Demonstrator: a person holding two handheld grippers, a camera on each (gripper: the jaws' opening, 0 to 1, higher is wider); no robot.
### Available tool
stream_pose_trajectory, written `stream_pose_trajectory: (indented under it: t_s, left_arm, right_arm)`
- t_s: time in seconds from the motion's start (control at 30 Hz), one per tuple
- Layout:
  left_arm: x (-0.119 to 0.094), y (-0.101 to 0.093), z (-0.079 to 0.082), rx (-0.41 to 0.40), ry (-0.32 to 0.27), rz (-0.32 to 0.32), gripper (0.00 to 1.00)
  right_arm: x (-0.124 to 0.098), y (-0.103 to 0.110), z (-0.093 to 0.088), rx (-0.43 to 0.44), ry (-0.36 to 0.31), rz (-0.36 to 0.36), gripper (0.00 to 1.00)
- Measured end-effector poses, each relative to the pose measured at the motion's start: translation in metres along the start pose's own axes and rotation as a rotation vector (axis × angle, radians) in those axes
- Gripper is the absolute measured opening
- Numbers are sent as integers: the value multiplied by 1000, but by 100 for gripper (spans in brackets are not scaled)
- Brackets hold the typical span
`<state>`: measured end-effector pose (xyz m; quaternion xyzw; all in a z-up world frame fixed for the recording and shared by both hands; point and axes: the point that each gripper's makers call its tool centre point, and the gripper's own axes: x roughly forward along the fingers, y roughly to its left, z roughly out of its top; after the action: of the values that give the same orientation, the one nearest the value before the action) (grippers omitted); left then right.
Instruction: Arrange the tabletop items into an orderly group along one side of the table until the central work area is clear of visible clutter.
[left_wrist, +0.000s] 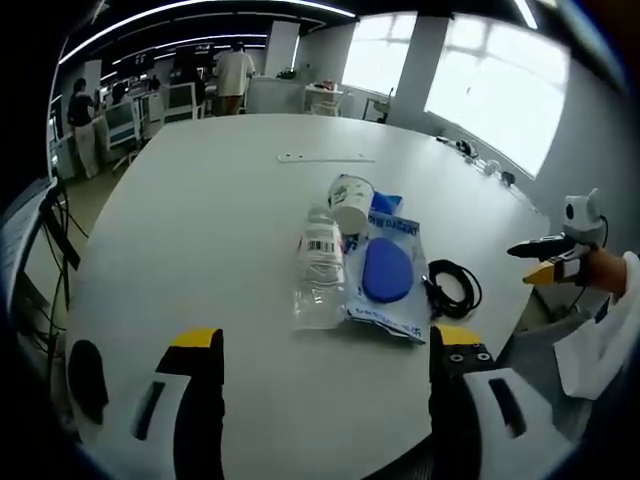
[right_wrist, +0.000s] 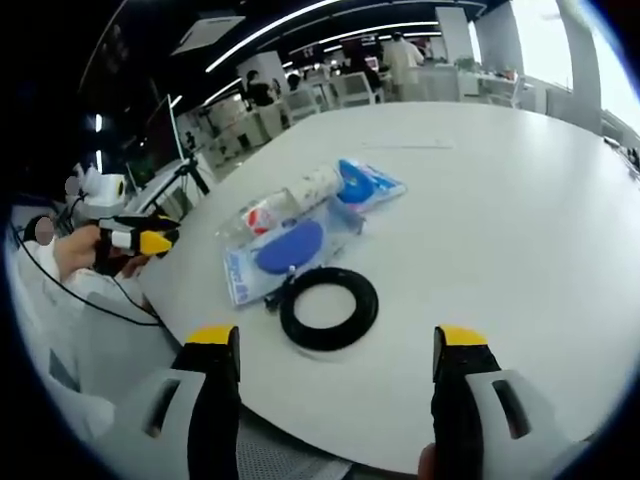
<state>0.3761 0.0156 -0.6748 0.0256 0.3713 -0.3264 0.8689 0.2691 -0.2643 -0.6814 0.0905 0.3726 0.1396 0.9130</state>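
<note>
On the white table lie a clear plastic bottle on its side, a white paper cup tipped over, and a clear packet with a blue pad. A coiled black cable rests just right of the packet. My left gripper is open, short of the bottle, holding nothing. In the right gripper view the cable coil lies just ahead of my open right gripper, with the packet, bottle and cup beyond it. The right gripper also appears off the table's right edge.
A thin white strip lies farther back on the table. A second blue packet sits by the cup. The left gripper hovers past the table's edge at the left. People, desks and chairs stand beyond the far end.
</note>
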Motion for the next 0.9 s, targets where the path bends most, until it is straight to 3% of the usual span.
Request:
stream_pose_trajectory:
  t_s: [0.57, 0.9]
  left_arm:
    - [-4, 4, 0, -16, 1, 12, 87]
    - [-4, 6, 1, -23, 3, 11, 87]
  right_arm:
    - [4, -2, 1, 1, 1, 6, 77]
    - [12, 2, 1, -29, 38, 33, 77]
